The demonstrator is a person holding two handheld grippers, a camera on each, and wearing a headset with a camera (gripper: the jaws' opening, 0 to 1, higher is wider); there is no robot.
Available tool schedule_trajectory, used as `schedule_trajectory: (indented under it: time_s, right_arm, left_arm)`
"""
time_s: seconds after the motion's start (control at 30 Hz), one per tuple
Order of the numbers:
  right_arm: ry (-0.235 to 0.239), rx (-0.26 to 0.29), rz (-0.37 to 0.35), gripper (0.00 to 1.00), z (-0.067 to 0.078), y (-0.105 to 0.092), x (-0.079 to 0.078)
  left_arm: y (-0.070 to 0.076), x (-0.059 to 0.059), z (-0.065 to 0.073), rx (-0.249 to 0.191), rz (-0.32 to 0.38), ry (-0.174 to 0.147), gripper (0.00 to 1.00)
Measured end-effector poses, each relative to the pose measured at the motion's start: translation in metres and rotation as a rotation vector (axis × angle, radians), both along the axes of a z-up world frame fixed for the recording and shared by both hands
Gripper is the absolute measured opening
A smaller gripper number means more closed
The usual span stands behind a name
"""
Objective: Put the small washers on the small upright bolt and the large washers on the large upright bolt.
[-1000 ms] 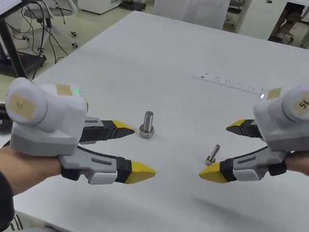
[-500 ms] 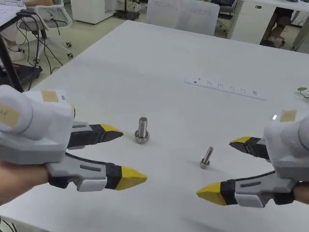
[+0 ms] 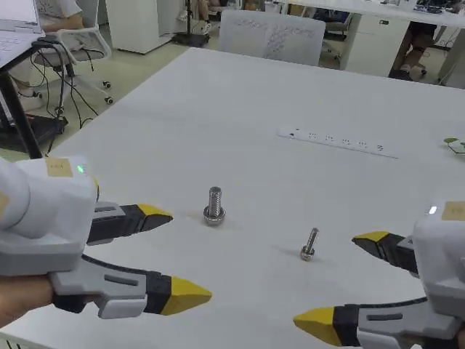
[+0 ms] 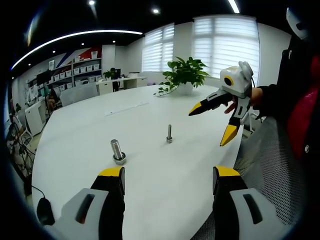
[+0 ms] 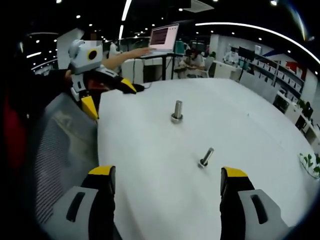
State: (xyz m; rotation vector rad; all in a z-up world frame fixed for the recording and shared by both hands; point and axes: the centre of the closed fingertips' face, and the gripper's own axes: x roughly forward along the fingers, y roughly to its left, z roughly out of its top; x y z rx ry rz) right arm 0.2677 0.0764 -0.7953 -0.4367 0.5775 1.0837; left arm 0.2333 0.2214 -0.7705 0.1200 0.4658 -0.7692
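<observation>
The large bolt (image 3: pixel 213 206) stands upright on the white table (image 3: pixel 240 109), with a ring of washers around its base. To its right the small bolt (image 3: pixel 309 244) leans a little to the right on its head. My left gripper (image 3: pixel 182 256) hovers open and holding nothing, near the table's front edge to the left of the large bolt. At the front right my right gripper (image 3: pixel 336 280) is also open with nothing in it. The left gripper view has the large bolt (image 4: pixel 118 151), the small bolt (image 4: pixel 169 134) and the right gripper (image 4: pixel 209 126). The right gripper view has both bolts (image 5: pixel 176 111) (image 5: pixel 205 157).
A white power strip (image 3: pixel 338 140) lies across the far part of the table. A grey chair (image 3: pixel 270 36) stands behind the far edge. A potted plant (image 4: pixel 184 75) sits at the table's right end, and a laptop (image 5: pixel 164 37) is on a desk to the left.
Both grippers have drawn back toward the near edge of the table and stayed open. The head camera has tilted up; the bolts have not moved.
</observation>
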Motion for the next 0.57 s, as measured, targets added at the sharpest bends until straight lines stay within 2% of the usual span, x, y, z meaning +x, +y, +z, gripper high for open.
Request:
schedule_trajectory:
  time_s: [0.17,0.43,0.57]
  right_arm:
    - [0.008,0.007,-0.009,0.87,-0.004,-0.006,-0.010]
    - [0.004,0.022,-0.026,0.87,-0.003,-0.007,-0.012]
    - [-0.004,0.020,-0.019,0.87,-0.003,-0.006,-0.013]
  left_arm:
    - [0.002,-0.004,0.001,-0.006,0.019,0.002,0.72]
    - [0.001,-0.013,-0.001,-0.012,0.038,0.010,0.72]
    - [0.002,-0.012,0.001,-0.023,0.052,0.007,0.72]
